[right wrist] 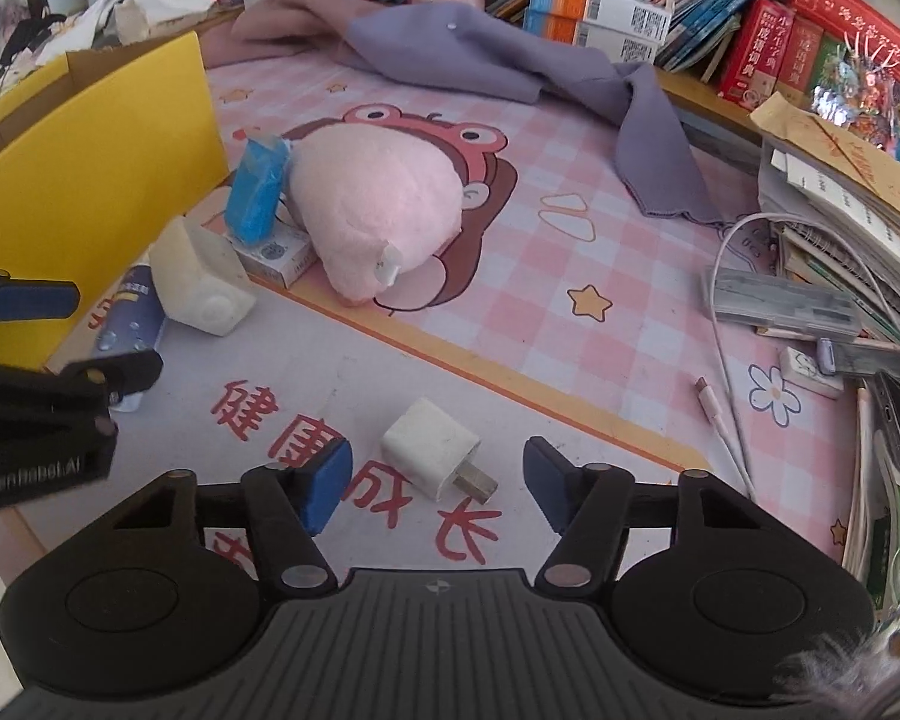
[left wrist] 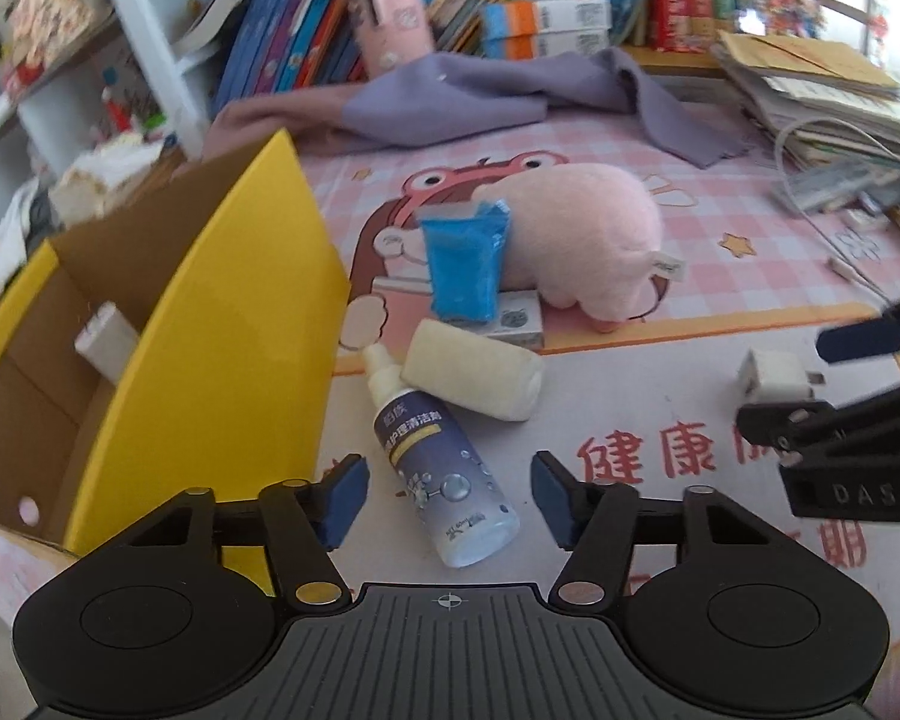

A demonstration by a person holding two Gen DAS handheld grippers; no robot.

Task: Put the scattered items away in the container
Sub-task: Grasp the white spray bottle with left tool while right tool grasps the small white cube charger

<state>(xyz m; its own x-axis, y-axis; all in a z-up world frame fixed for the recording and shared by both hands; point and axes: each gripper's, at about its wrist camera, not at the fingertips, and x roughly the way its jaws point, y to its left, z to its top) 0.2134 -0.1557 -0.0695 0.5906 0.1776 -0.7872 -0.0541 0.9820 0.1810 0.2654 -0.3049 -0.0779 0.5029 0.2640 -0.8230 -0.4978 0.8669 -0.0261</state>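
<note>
The cardboard box has bright yellow flaps and a plain brown inside, and the desk mat is pink-and-white checked with a cartoon frog, yellow stars and red Chinese characters. On it lie a pale pink plush toy, a blue packet, a cream foam roller, a spray bottle with a dark blue label, and a white charger plug. Both grippers are black with blue pads.
</note>
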